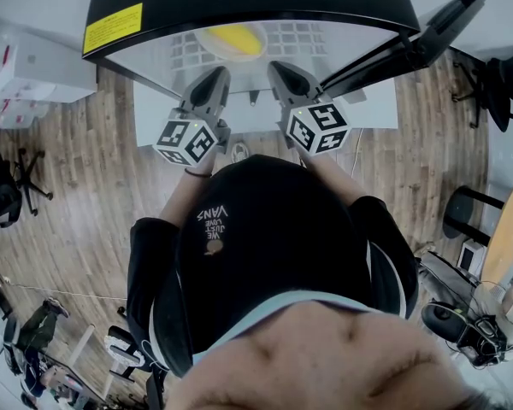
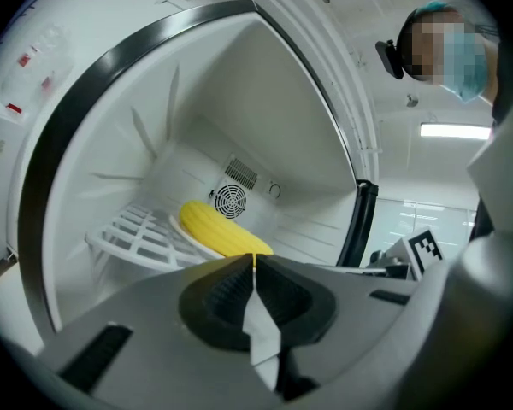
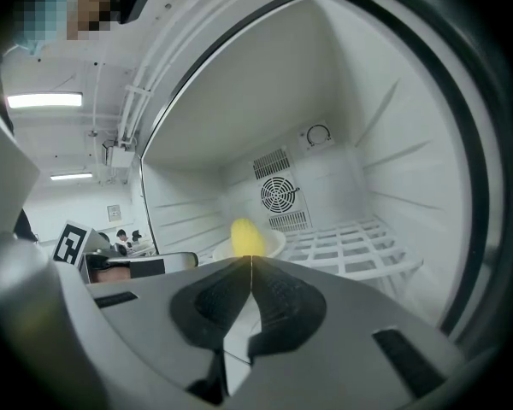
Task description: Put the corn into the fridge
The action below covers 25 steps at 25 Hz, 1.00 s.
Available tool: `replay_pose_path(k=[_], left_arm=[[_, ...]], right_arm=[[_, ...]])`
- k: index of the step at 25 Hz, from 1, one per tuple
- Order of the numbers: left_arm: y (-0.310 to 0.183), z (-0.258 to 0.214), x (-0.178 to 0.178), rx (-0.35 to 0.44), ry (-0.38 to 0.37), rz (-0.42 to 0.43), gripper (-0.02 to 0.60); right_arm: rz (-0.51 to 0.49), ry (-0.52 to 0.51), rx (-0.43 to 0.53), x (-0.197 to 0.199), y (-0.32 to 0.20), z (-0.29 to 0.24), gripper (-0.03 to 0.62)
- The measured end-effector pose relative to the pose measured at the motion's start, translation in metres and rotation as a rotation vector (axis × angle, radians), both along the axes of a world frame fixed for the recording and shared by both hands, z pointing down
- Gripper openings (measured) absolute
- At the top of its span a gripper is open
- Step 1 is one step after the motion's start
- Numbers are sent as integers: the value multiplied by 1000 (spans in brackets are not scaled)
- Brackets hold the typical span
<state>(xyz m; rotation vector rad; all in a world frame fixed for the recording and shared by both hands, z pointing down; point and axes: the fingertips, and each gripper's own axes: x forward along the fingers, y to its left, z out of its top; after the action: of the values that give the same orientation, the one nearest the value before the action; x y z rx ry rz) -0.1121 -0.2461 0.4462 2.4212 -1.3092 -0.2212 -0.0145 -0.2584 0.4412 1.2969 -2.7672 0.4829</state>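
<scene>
Corn [image 2: 215, 229] inside fridge [image 2: 265, 118], left tongs [image 2: 255, 258] and right tongs [image 3: 251, 260] closed, empty

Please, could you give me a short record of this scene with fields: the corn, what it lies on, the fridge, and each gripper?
corn: inside the fridge, lying on a white plate
plate: on the white wire rack, in front of the fan
fridge: open
left gripper: jaws together, nothing between them, at the fridge opening
right gripper: jaws together, nothing between them, at the fridge opening
task state: corn is in the fridge; neither gripper touches it
</scene>
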Motion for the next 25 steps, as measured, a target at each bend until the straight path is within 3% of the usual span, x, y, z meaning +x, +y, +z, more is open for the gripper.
replay_pose_path(k=[10,15,25], left_arm=[[25,-7,12,26,-12,-25,25],[45,-11,20,47,-52,-37,25],[80,-9,26,34,-49,-81,25]], right_arm=[[-31,-4,-2,10,22,1,14],[-51,-4,0,15,38,1,15],[-107,-4,8,14,67,2,14]])
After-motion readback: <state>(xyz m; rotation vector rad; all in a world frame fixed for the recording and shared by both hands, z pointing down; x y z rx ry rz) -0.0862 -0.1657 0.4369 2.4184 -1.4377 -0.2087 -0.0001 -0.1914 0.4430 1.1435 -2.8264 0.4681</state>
